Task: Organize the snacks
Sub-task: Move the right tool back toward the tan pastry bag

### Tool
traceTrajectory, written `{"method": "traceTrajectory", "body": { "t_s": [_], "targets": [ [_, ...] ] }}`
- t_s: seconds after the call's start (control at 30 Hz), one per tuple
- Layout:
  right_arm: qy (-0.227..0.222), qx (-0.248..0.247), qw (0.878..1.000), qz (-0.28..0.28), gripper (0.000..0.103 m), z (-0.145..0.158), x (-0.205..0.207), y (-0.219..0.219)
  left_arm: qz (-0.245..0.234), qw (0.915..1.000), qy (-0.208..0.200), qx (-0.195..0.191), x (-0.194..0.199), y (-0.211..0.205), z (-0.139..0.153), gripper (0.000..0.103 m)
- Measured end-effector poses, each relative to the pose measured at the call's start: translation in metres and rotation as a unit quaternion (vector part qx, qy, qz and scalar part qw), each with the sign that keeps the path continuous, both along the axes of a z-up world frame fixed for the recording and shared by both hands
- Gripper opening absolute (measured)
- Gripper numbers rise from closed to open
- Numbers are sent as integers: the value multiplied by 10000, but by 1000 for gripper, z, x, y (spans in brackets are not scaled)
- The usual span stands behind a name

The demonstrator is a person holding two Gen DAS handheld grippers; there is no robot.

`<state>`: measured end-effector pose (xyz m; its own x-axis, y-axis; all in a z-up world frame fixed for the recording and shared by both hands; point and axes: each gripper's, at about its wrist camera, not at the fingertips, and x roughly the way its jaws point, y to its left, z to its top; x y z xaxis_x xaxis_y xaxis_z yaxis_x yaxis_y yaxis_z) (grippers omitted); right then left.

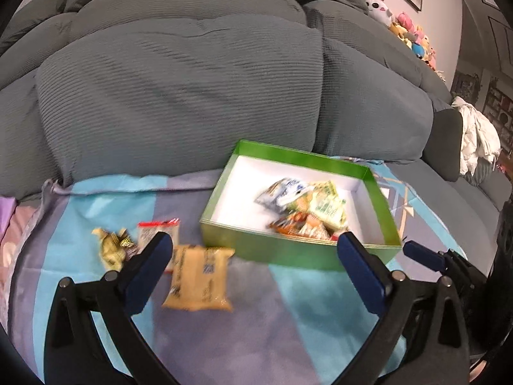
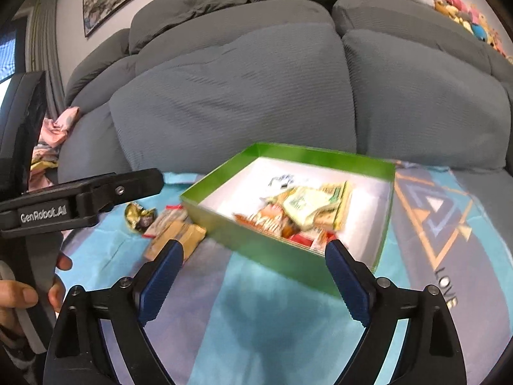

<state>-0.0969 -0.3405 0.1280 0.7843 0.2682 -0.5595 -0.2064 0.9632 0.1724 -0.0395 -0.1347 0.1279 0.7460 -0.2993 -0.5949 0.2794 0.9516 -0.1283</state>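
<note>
We work over a patterned blue-and-lilac cloth spread on the seat of a grey sofa. The green box, white inside, sits on the cloth at about one o'clock in the left wrist view, dead ahead in the right wrist view. Inside it we count a loose heap of snack packets: a silvery-blue one, pale green ones, orange-red ones, bunched toward the near right corner; the rest of the box floor is bare. Outside, at about ten to eleven o'clock in the left view, three items lie on the cloth just beside the box's left wall: a tan biscuit packet nearest us, a red-and-white packet behind it, and a gold foil-wrapped sweet furthest left. Our left gripper stands wide open with nothing between its blue pads; the tan packet lies just inside its left finger, not touched. Our right gripper is also spread wide and empty, hanging above the box's near wall. By our reckoning most of the sorting is done; three pieces are left to go in, the tan packet the likeliest next, and it is flat and slick, so a pinch across its short side looks safest.
</note>
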Motion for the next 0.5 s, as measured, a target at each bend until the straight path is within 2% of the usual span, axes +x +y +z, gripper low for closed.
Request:
{"method": "traceTrajectory", "body": {
  "t_s": [0.3,0.5],
  "targets": [
    [419,153,9985,309,90,-21,-10,21,502,9971,446,-366,-24,78,-32,103],
    [606,73,9967,530,90,-31,-5,45,654,9926,805,-629,-32,104,-63,103]
  ]
}}
